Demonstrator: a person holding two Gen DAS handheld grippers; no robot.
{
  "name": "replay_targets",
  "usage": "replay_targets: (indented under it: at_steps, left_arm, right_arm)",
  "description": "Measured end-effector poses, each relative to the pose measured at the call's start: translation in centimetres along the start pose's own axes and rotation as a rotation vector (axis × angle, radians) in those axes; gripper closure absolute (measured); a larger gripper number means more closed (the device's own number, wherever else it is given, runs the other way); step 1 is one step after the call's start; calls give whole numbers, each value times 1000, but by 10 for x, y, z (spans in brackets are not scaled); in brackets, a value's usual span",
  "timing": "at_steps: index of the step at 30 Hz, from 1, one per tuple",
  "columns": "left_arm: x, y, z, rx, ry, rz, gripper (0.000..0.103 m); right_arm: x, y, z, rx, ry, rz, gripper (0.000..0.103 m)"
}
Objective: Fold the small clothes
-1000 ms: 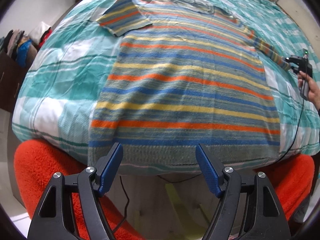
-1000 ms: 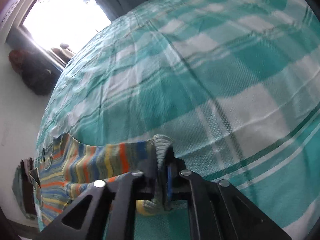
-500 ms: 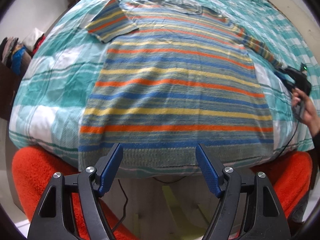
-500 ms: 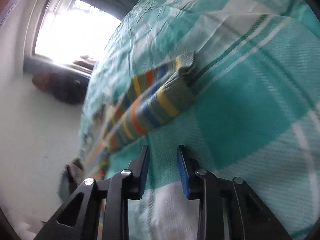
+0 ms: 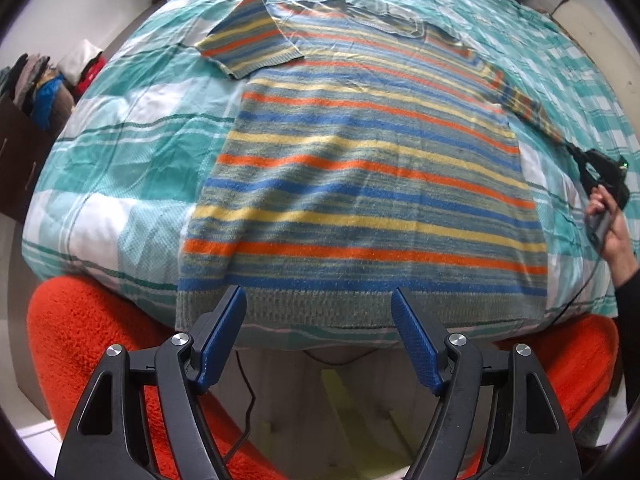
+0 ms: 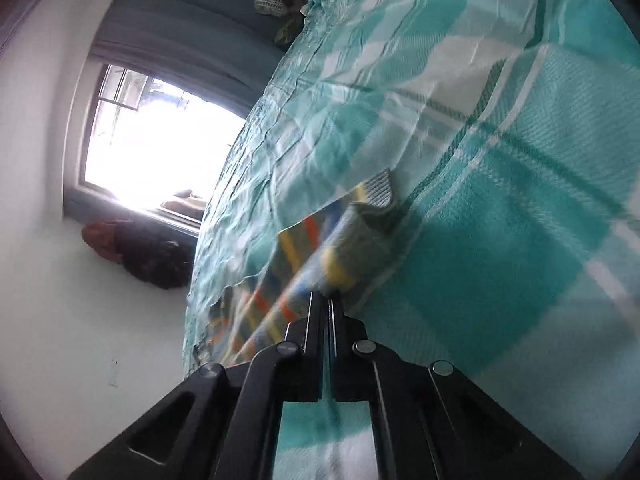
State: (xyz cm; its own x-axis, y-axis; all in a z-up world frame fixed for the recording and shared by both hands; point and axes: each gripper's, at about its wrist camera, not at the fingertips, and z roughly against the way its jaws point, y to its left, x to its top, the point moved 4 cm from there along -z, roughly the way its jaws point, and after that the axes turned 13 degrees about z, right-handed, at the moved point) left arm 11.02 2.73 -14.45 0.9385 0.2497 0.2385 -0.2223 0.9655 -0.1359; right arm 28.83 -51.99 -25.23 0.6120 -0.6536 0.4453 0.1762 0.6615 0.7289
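Flat on the bed point(image 5: 120, 168), striped sweater point(image 5: 360, 184), left claw point(image 5: 320, 344) apart, right claw point(image 6: 325, 300) together, empty.

A striped knit sweater point(image 5: 360, 184) lies spread flat on the bed, front or back up (which cannot be told). Its bands run crosswise in orange, blue, yellow and grey-green, and a plain ribbed grey-green hem lies along the near edge of the mattress. The left sleeve point(image 5: 250, 40) is folded in, angled across the shoulder area, its cuff on the body. The right sleeve point(image 5: 528, 110) stretches straight out to the side, narrow and taut-looking. In the right wrist view that sleeve's ribbed grey cuff point(image 6: 378, 194) lies on the cover, slightly bunched and blurred.
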Motion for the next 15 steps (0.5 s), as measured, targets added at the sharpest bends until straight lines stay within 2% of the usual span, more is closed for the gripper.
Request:
replay_targets:
  at_steps: [3,5,7,8,9,11,14,15]
  left_arm:
    - [-1,-3,-3,-7,12,-16,26]
    - [-1,-6,-3,-3,9,-27,26]
    - [-1,-7,2,3,-10,-37,26]
    - [-1,-7,4,4,-19,-38,26]
    - [-2,-6,5,3,-21,-36,26]
    - [-2,-6,3,-1,-10,-34,26]
    - [-4,-10,-5,2,11,-37,26]
    - [-5,-10,-6,4,12,-38,26]
  right_arm:
    - [-8,2,18,-72,65,7,102]
    - [-15,-2,11,-112,139,35,100]
    - [-17,-5,15,-174,144,63,89]
    - [-16,-11,20,-174,121,43,69]
    - [-14,-20,26,-153,81,-3,60]
    - [-8,-28,32,-132,34,-45,60]
    - [6,-25,20,-143,35,25,60]
    - [7,-24,6,-129,86,56,69]
